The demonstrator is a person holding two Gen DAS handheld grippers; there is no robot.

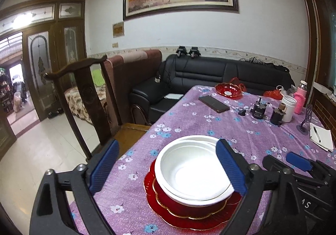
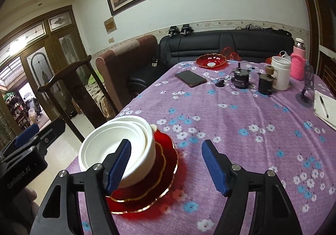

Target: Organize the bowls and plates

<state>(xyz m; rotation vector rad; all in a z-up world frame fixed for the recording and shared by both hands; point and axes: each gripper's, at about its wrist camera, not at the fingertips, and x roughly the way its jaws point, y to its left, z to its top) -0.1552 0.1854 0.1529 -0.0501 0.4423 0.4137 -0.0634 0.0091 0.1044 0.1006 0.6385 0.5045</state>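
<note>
Nested white bowls [image 1: 195,172] [image 2: 100,149] stand on a stack of red plates with gold rims [image 1: 189,214] [image 2: 168,157] near the table's near left corner. My left gripper [image 1: 168,142] is open just behind the stack; its right pad overlaps the bowl's right rim in the picture, while its left pad is well clear. The right gripper [image 2: 166,142] is open over the purple cloth to the right of the stack and holds nothing. Its left finger [image 2: 118,165] stands in front of the bowls. Another red dish [image 1: 227,89] [image 2: 211,60] sits at the table's far end.
On the flowered purple tablecloth [image 2: 231,130] lie a dark phone [image 2: 190,78], two black cylinders [image 2: 241,79], a white cup [image 2: 280,75], a pink bottle [image 2: 298,63] and a notebook with a pen [image 2: 324,107]. A wooden chair [image 1: 84,96] stands left of the table, a black sofa [image 1: 210,73] beyond.
</note>
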